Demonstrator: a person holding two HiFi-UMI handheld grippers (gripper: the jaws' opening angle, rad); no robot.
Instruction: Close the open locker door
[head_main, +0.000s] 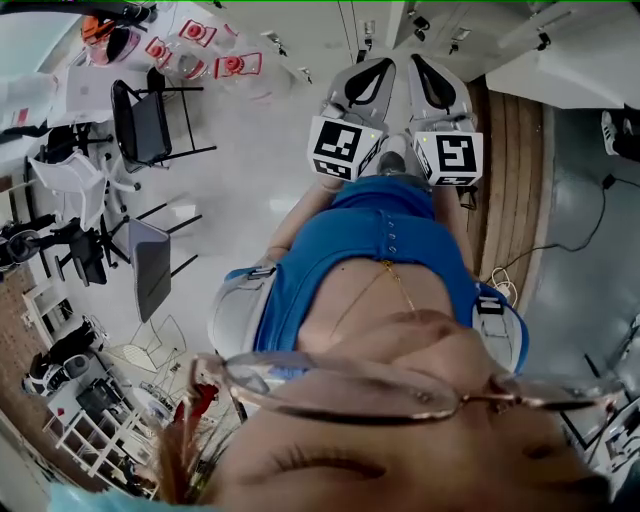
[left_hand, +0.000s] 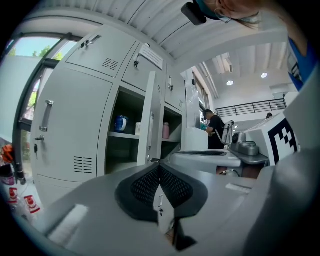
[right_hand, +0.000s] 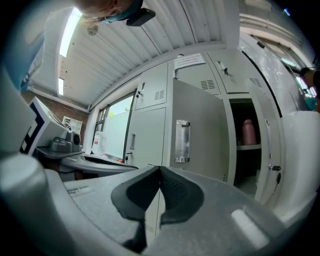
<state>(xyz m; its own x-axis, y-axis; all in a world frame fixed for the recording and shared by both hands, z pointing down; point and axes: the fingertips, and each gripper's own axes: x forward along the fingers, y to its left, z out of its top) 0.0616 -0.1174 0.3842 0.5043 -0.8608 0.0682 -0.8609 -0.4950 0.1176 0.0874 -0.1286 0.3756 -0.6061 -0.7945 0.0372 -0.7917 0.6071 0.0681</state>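
Observation:
A bank of grey lockers (left_hand: 75, 125) stands ahead of both grippers. One locker door (right_hand: 197, 130) with a clear handle (right_hand: 182, 141) hangs open, facing the right gripper view; the left gripper view shows it edge-on (left_hand: 148, 120). Open compartments hold a blue mug (left_hand: 120, 123) and a pink bottle (right_hand: 248, 132). My left gripper (left_hand: 159, 167) and right gripper (right_hand: 160, 170) are both shut and empty, held side by side and level, short of the lockers. In the head view the left gripper (head_main: 362, 85) and right gripper (head_main: 440, 85) point at the locker fronts (head_main: 400, 25).
Black chairs (head_main: 140, 120) and shelving (head_main: 90, 420) stand at the left of the head view. A wooden strip (head_main: 510, 170) and a cable (head_main: 590, 230) lie on the floor at the right. A person in black (left_hand: 215, 130) stands far behind the lockers.

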